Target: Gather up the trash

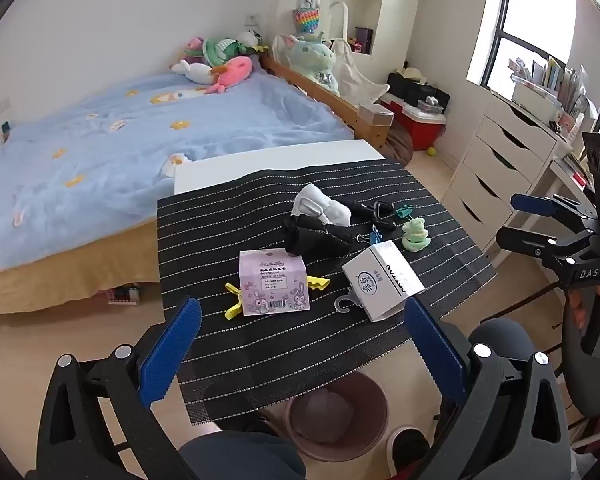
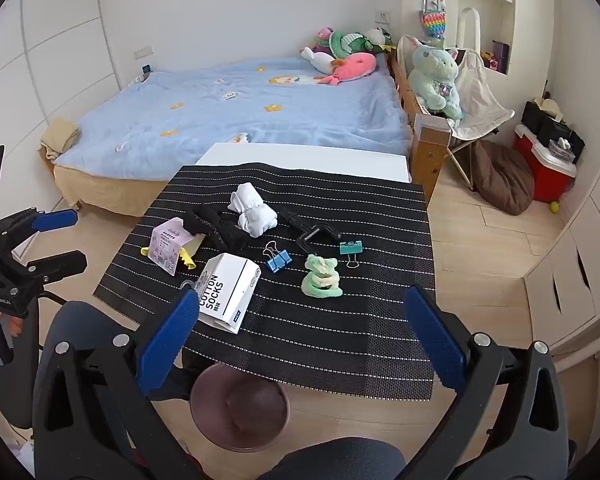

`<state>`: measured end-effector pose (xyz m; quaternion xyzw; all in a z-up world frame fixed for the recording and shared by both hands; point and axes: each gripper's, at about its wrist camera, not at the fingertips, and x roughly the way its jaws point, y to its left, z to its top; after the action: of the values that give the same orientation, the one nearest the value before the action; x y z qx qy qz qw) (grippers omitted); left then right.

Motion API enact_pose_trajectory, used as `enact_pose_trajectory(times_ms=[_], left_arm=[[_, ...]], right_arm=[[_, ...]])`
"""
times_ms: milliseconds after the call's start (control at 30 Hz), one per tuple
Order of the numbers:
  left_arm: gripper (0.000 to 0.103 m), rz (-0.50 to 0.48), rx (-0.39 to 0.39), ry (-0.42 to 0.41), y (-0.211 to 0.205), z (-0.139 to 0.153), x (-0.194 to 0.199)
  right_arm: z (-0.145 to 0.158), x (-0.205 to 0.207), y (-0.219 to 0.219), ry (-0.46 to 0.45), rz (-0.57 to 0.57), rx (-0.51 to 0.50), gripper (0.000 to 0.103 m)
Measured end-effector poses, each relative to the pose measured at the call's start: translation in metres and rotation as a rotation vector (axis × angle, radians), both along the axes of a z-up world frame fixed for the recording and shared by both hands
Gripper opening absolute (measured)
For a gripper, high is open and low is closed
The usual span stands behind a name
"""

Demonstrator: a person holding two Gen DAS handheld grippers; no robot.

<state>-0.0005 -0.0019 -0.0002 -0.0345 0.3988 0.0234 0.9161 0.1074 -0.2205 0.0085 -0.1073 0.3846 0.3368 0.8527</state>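
A white "cotton socks" carton (image 1: 383, 278) (image 2: 229, 292) and a purple bunny-print package (image 1: 274, 281) (image 2: 169, 247) lie on the black striped mat (image 1: 300, 340) (image 2: 320, 332). A pink waste bin (image 1: 337, 416) (image 2: 240, 406) stands on the floor under the mat's near edge. My left gripper (image 1: 302, 350) is open and empty above the mat's near edge; it also shows in the right wrist view (image 2: 58, 236). My right gripper (image 2: 300, 336) is open and empty over the mat; it also shows in the left wrist view (image 1: 528, 222).
On the mat lie white socks (image 2: 254, 210), black socks (image 2: 216, 226), a yellow clip (image 1: 236, 308), blue (image 2: 278, 260) and teal (image 2: 351, 250) binder clips, a green frog hair band (image 2: 322, 278) and a black clamp (image 2: 316, 234). A bed (image 2: 240, 116) is behind, drawers (image 1: 496, 172) to the right.
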Motion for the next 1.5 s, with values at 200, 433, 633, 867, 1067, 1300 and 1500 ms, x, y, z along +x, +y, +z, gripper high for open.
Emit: enact_pose_trajectory(times_ms=[200, 433, 633, 867, 1067, 1300, 1500], left_arm=[[0.097, -0.005, -0.018, 0.021, -0.008, -0.005, 0.0], [0.097, 0.043, -0.068, 0.02, 0.009, -0.007, 0.001], [0.097, 0.033, -0.039, -0.006, 0.007, -0.006, 0.0], [0.097, 0.033, -0.045, -0.018, 0.007, -0.004, -0.002], [0.097, 0.02, -0.018, -0.037, 0.004, -0.002, -0.003], [0.097, 0.016, -0.029, -0.052, 0.004, -0.001, -0.004], [0.097, 0.02, -0.033, -0.057, 0.004, -0.001, -0.005]], right_arm=[[-0.003, 0.0, -0.002, -0.008, -0.003, 0.01, 0.1], [-0.01, 0.001, -0.007, 0.005, -0.022, -0.004, 0.1], [-0.011, 0.003, -0.005, 0.008, -0.031, -0.021, 0.1], [-0.011, 0.001, -0.006, 0.014, -0.028, 0.002, 0.1], [-0.008, 0.003, -0.007, 0.023, -0.03, 0.009, 0.1], [-0.009, 0.004, -0.008, 0.035, -0.033, 0.019, 0.1], [-0.008, 0.004, -0.008, 0.035, -0.035, 0.017, 0.1]])
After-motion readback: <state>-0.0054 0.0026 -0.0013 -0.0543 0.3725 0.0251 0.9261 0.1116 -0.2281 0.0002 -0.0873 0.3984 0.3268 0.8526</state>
